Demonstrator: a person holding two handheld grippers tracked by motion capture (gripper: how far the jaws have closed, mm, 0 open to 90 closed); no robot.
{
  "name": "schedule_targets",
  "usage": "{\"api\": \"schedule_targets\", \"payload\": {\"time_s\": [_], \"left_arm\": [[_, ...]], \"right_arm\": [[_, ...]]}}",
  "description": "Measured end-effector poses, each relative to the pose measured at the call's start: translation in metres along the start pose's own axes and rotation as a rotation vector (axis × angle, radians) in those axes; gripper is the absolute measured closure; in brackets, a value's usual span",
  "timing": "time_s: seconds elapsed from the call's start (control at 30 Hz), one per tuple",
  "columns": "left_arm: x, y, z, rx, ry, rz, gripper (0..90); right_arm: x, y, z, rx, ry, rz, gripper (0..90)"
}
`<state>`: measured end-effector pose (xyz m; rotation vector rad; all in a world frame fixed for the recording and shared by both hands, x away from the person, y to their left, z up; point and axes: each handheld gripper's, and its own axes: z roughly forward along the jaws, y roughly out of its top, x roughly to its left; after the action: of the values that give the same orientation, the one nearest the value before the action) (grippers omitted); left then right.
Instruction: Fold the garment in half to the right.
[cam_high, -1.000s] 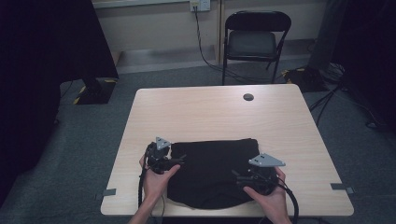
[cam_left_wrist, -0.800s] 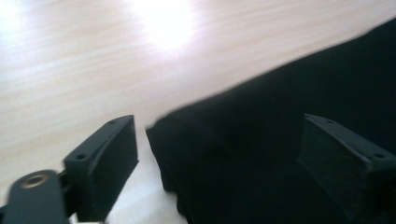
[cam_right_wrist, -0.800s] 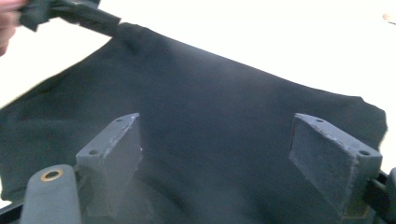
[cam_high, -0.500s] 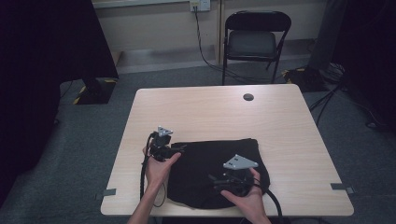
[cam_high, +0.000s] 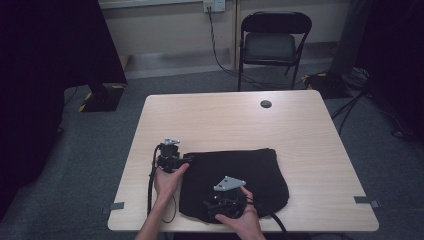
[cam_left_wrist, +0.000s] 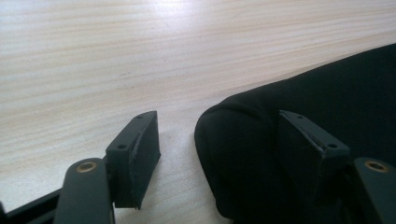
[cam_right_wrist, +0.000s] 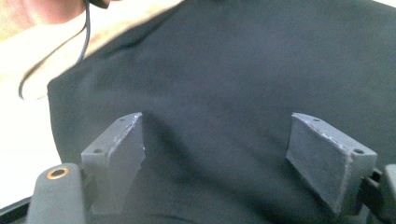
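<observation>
Black cloth (cam_high: 240, 180) lies on the bench's (cam_high: 225, 125) near edge: soft, light, floppy. Left claw (cam_left_wrist: 210, 149), just been closing, straddles its corner fold unpinched; right claw (cam_right_wrist: 233, 158) spread over it. Pinch edges.

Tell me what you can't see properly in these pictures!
- Black cloth: high view, its near edge is covered by the right hand and right claw.
- Same cloth: right gripper view, cut off by the top and right edges.
- Left claw: left gripper view, the cloth's corner sits between the jaws; whether the right-side jaw touches it is lost, black on black.
- Small dark round thing: high view, too small to identify.
</observation>
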<state>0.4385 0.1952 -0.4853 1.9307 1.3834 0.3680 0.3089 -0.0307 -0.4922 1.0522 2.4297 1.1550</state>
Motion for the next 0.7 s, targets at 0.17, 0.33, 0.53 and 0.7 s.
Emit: {"api": "schedule_targets", "payload": {"time_s": [0.17,0.33,0.53,0.7], "left_arm": [[-0.004,-0.001,0.004,0.010,0.000,0.014,33.6],[-0.009,-0.001,0.005,0.007,0.008,0.037,38.5],[-0.010,-0.005,0.005,-0.023,-0.009,0.028,49.0],[-0.004,-0.007,0.004,-0.037,-0.051,-0.001,59.4]], "right_arm": [[0.002,-0.005,0.005,0.012,-0.007,-0.006,18.3],[0.007,-0.007,0.007,0.015,-0.037,-0.044,18.0],[0.010,-0.009,0.008,0.014,-0.059,-0.068,17.8],[0.012,-0.010,0.008,0.006,-0.070,-0.067,17.7]]}}
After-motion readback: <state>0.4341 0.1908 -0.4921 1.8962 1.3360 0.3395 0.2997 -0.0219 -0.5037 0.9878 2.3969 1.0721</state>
